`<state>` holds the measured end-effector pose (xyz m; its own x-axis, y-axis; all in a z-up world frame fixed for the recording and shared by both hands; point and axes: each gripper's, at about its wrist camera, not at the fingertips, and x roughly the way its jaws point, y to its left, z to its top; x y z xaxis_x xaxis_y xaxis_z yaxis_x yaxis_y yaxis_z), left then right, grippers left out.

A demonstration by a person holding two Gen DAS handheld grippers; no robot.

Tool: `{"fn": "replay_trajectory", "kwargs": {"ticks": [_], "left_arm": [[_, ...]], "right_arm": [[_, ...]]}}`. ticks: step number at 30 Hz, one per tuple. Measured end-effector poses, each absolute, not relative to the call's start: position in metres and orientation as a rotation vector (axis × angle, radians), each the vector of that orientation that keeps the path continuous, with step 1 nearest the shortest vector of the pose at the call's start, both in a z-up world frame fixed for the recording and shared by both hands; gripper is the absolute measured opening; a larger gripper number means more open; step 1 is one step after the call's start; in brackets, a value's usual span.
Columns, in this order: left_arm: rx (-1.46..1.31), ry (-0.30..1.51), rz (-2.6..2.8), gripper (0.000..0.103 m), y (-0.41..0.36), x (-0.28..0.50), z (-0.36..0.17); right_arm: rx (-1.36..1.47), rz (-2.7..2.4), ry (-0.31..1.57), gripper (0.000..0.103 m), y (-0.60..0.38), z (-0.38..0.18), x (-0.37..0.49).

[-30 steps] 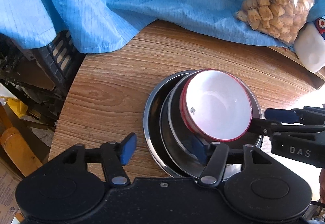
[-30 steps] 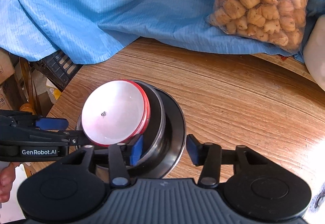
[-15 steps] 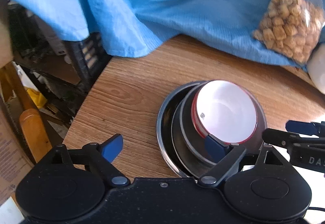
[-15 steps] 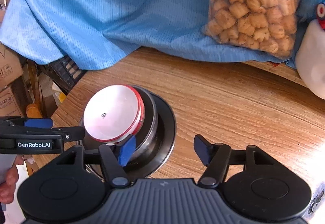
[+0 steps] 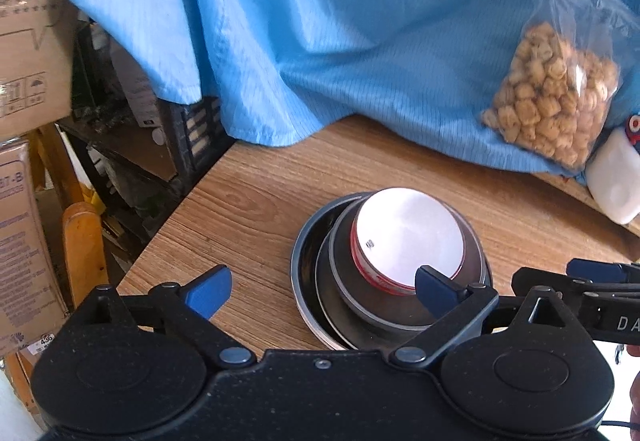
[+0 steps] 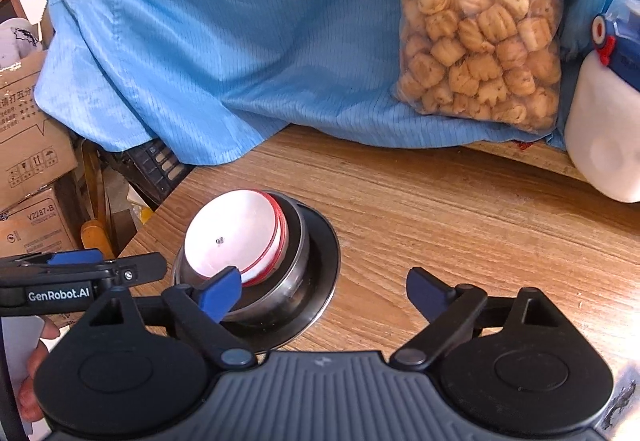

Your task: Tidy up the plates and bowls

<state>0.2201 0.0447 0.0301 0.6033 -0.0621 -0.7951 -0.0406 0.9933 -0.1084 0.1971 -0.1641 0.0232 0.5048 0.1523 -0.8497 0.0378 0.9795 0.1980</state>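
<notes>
A white bowl with a red rim sits nested in a steel bowl, which rests on a dark steel plate near the left edge of the wooden table. My left gripper hovers above and in front of the stack with its jaws opening wide; its right fingertip overlaps the white bowl in the picture, and no pad presses on anything. My right gripper hangs to the stack's right, its jaws opening too and nothing gripped.
A blue cloth drapes over the table's far side. On it leans a clear bag of biscuits, beside a white bottle. Cardboard boxes and a black crate stand beyond the left edge. A person's hand holds the left gripper.
Both grippers have opened wider and drawn up and back from the stack. The fingers that were at the white bowl's rim have left it, and the bowl stays nested in the steel one.
</notes>
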Motion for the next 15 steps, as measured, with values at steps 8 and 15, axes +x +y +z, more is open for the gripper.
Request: {"fn": "replay_trajectory", "kwargs": {"ticks": [8,15], "left_arm": [[-0.035,0.853,0.08,0.102,0.02,0.202,0.043],[-0.056,0.868,0.146,0.102,0.002,0.193,0.044]], "right_arm": [[0.198,0.051,0.994,0.098,-0.175,0.032,0.183],[0.197,0.046,0.961,0.102,-0.187,0.039,0.171]]}}
